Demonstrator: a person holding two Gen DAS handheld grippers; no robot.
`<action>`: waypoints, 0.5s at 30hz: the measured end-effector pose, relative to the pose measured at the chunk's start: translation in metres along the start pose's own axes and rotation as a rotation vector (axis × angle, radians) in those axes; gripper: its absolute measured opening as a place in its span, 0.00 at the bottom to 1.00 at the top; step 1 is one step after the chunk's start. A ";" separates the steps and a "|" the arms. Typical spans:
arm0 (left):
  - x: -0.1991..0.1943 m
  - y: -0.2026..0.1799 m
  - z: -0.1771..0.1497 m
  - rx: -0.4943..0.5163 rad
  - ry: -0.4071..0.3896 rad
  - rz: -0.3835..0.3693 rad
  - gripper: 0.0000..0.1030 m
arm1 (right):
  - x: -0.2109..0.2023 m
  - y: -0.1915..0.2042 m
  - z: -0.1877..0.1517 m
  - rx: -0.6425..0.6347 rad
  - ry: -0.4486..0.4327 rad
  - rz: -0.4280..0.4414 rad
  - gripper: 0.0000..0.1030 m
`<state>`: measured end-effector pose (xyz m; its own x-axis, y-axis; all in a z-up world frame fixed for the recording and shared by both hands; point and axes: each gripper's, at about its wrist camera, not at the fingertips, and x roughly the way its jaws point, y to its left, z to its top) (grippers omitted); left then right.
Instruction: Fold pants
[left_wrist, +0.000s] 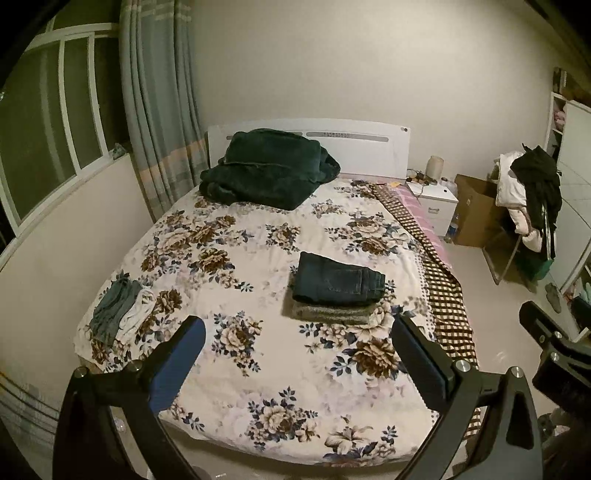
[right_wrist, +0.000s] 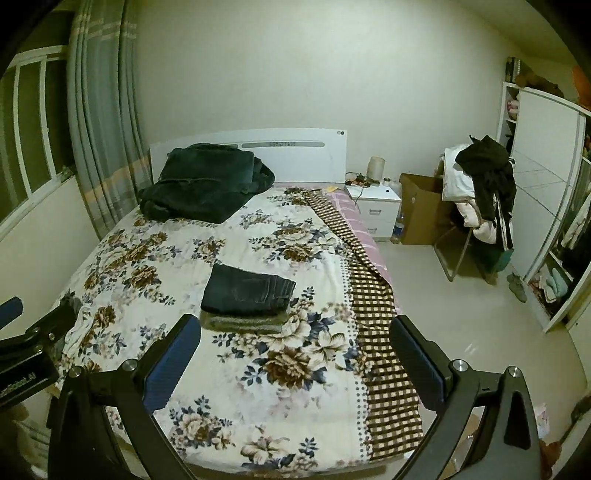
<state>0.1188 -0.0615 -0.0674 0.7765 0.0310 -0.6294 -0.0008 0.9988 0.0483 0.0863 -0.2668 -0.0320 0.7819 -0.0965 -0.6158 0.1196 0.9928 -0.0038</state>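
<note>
The dark denim pants (left_wrist: 338, 280) lay folded into a compact rectangle on the bed (left_wrist: 258, 369), toward its right half, stacked squarely on top of a folded grey-green garment (left_wrist: 332, 314) whose front edge showed beneath them. Both pairs of tongs hung above the foot of the bed, well apart from the stack and holding nothing: the left tongs (left_wrist: 299, 354) had their fingers spread wide, and the right tongs (right_wrist: 295, 350) were spread just as wide. In the right wrist view the pants (right_wrist: 247, 290) sat between and beyond the two blue-padded fingers (right_wrist: 171, 363). A loose pile of grey and white clothes (left_wrist: 118, 314) rested near the bed's left edge, and a dark green blanket (left_wrist: 266, 168) was heaped against the white headboard (left_wrist: 369, 147). A checked cloth (right_wrist: 373, 332) ran along the bed's right side, with a white nightstand (right_wrist: 378, 206) beyond it.
</note>
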 end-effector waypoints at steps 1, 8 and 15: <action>0.000 -0.001 0.000 0.003 0.003 -0.003 1.00 | 0.000 0.001 -0.001 0.000 0.001 0.003 1.00; -0.004 -0.003 -0.001 0.014 0.008 -0.019 1.00 | -0.005 0.003 -0.006 0.013 0.011 0.014 1.00; -0.006 -0.002 -0.002 0.017 0.011 -0.022 1.00 | -0.006 0.003 -0.005 0.015 0.008 0.019 1.00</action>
<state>0.1130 -0.0640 -0.0656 0.7695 0.0100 -0.6386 0.0268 0.9985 0.0479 0.0790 -0.2628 -0.0325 0.7792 -0.0767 -0.6221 0.1137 0.9933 0.0199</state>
